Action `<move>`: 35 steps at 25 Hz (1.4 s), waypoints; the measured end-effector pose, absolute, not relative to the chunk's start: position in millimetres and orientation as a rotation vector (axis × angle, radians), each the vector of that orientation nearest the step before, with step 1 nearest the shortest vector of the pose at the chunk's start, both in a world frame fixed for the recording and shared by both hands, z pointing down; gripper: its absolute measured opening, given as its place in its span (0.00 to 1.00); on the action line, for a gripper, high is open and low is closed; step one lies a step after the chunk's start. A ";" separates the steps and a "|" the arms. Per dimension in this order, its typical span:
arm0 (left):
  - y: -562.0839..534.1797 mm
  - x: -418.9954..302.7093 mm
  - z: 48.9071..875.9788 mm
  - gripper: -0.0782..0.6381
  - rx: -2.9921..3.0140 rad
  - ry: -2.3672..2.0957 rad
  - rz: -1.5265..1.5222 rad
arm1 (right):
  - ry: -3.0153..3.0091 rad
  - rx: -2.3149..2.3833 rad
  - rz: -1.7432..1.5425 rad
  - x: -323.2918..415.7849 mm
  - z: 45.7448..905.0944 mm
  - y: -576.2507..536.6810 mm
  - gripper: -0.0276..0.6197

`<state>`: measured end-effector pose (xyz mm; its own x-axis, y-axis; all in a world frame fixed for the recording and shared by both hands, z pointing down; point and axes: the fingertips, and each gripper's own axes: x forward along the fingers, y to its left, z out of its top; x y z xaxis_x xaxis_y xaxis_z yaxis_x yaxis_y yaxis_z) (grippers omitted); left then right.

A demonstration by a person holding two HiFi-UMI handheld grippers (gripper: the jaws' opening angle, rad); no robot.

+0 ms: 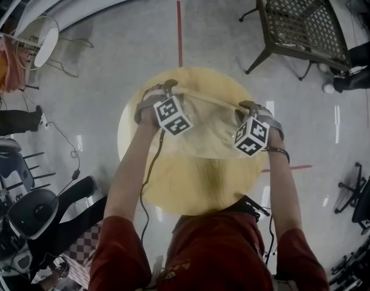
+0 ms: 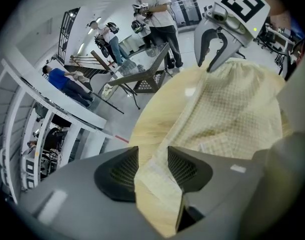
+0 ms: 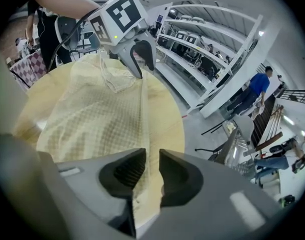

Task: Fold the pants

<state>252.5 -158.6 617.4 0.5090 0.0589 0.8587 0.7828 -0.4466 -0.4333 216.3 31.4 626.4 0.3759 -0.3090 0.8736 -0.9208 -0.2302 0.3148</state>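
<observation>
From my station I count one pair of pants (image 1: 203, 132), one round tabletop (image 1: 173, 193), two tongs, namely the left tongs (image 2: 151, 166) and the right tongs (image 3: 151, 169), one metal mesh table (image 1: 300, 17), and two red floor lines (image 1: 179, 32).

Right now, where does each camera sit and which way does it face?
Head view: on the person's head, looking steeply down at the table and pants; both forearms, left gripper and right gripper show.
Left gripper view: on the left gripper, looking along its jaws across the pants to the right gripper; fabric sits between its jaws.
Right gripper view: on the right gripper, looking back at the left gripper; fabric between its jaws too.
Shared: all three show pants and table; the gripper views face each other.
</observation>
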 end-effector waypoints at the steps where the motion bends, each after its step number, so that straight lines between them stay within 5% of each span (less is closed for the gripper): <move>1: -159.2 250.9 615.0 0.38 -1.855 -0.698 -1.011 | -1.085 1.748 0.858 215.2 624.4 31.3 0.18; 15: -171.5 214.6 538.0 0.37 -2.199 -0.501 -0.824 | -1.198 1.736 0.647 191.7 574.4 -23.7 0.18; 23: -176.8 164.2 468.0 0.12 -2.669 -0.198 -0.454 | -1.318 1.591 0.516 164.4 568.5 -79.6 0.18; 35: -205.5 117.0 447.7 0.12 -2.902 0.150 -0.252 | -1.400 1.247 0.408 151.6 621.4 -131.6 0.18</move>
